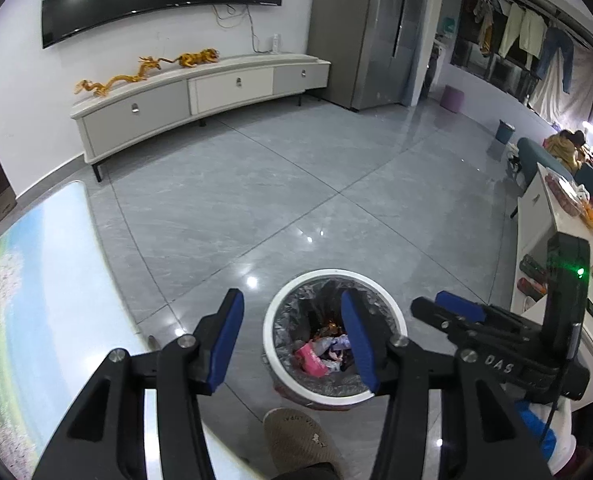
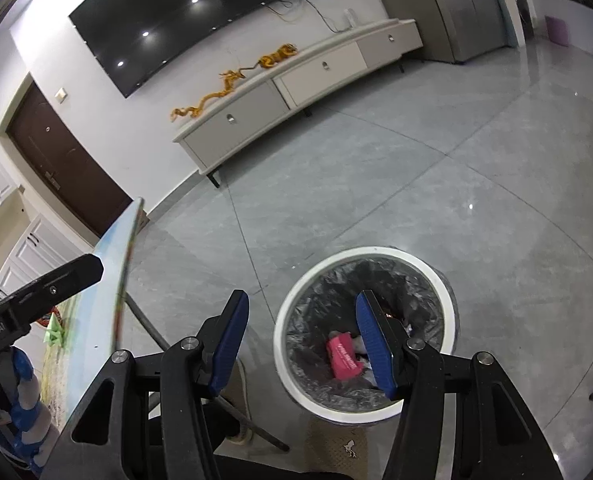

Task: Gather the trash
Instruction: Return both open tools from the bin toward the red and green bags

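Round white bin with grey liner on floor, pink wrapper inside. Left gripper and right gripper above bin, jaws apart, empty; right nearer.

Trash lies in the bin beside the table.

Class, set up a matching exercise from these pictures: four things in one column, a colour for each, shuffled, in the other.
Things:
1. bin rim
2. packet in the bin
3. dragon figures
4. door

Colours:
a. golden yellow
b. dark brown
c. white
d. pink

Pairs: 1-c, 2-d, 3-a, 4-b
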Motion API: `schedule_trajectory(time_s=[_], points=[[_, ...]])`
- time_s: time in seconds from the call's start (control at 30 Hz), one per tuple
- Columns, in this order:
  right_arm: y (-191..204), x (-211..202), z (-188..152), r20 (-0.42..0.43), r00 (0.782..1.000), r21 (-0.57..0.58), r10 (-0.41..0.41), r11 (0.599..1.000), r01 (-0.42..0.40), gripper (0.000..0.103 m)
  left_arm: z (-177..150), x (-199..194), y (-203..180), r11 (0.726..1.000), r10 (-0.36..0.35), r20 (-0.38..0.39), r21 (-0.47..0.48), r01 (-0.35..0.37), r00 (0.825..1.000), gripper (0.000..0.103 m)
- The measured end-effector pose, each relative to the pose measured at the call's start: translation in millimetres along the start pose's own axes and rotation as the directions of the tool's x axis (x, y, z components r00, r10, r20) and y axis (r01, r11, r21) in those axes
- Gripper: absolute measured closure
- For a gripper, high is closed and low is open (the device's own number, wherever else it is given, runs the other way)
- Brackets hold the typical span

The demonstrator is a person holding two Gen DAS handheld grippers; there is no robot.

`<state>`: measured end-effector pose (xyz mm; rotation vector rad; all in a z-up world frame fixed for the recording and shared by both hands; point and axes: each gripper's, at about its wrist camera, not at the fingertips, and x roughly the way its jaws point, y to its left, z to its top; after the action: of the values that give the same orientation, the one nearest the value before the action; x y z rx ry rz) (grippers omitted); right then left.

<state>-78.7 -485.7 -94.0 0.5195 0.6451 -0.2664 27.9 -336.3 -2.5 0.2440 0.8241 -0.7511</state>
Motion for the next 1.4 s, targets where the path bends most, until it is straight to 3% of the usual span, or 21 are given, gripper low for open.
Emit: schedule_trajectory(time_s=[0.7,0.9,1.4], points=[[114.7,-53.2,-0.1,0.066,0.993,-0.201,0.096,0.976,-0.081,0.048,-37.6,-115.8,88.5,0.988,0.113,0.138,-0.121,-0.096,0.984,0.053],[147.8,-60.5,-5.4,0.060,0.988,-0.263,0.142,0.957,-0.122,0.048,-51.4,-143.4,110.3,0.976,0.165,0.163,-0.170,-0.137,0.973,0.044],[210.0,-62.4,-26.4,0.001,0.974,-0.378,0.225,0.902,-0.208,0.047,-96.4,-177.4,168.3,0.935,0.260,0.147,-0.287,-0.210,0.954,0.044]])
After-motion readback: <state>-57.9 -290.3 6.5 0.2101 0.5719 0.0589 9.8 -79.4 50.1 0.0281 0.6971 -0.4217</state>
